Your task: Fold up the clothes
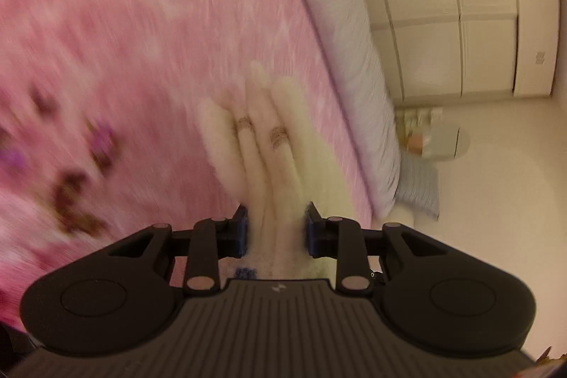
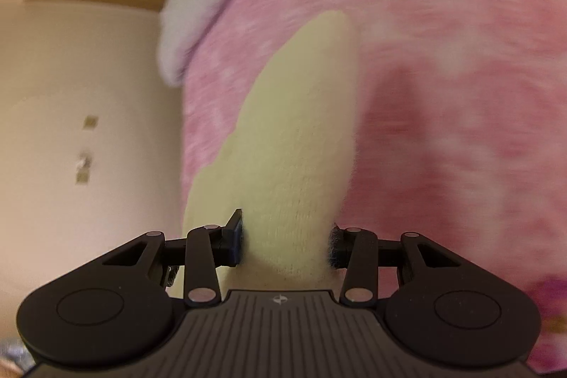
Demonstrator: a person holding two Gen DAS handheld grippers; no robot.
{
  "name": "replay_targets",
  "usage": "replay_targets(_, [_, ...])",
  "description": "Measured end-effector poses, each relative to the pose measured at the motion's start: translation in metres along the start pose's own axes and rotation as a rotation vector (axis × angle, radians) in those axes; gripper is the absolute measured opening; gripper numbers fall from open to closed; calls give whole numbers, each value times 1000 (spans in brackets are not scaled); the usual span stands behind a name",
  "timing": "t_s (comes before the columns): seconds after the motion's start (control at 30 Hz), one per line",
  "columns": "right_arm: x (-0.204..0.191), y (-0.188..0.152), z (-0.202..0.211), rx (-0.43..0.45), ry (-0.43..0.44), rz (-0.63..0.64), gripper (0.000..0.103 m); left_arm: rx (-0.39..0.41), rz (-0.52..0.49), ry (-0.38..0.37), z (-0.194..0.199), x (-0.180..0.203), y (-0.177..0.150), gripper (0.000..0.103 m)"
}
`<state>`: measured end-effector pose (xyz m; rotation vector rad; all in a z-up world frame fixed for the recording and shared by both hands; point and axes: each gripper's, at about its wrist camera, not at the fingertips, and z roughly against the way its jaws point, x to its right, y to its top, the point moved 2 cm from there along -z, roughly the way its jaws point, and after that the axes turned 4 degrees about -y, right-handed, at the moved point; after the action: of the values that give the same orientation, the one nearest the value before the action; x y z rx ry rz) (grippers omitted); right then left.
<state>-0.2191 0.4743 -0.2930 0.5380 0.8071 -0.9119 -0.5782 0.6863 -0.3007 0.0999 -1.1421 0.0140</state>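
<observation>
My left gripper (image 1: pixel 276 232) has its jaws pinching a pale cream garment (image 1: pixel 273 144); the bunched fabric, marked with small brown prints, runs forward from between my fingers over the pink blanket (image 1: pixel 141 41). Past the blanket's right edge lies a grey sheet (image 1: pixel 354 41), then white cabinets (image 1: pixel 478 6). My right gripper (image 2: pixel 287 241) likewise has its jaws clamped on the garment (image 2: pixel 297 137), which stretches ahead over the blanket (image 2: pixel 443 94), with a cream wall (image 2: pixel 71 130) off to the left.
</observation>
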Motion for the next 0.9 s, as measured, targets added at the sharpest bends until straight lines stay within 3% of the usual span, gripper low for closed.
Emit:
replay_targets(0.2, [-104, -18, -110, -53, 50, 85, 42, 98, -11, 19, 111, -34, 95, 25])
replay_targets(0.47, [-225, -60, -282, -26, 61, 36, 42, 51, -61, 87, 232, -91, 279, 25])
replay_targets(0.7, [-282, -88, -396, 16, 59, -4, 42, -1, -125, 115, 251, -123, 405, 25])
replay_targets(0.9, [-306, -71, -449, 77, 43, 64, 42, 11, -151, 54, 243, -159, 479, 25])
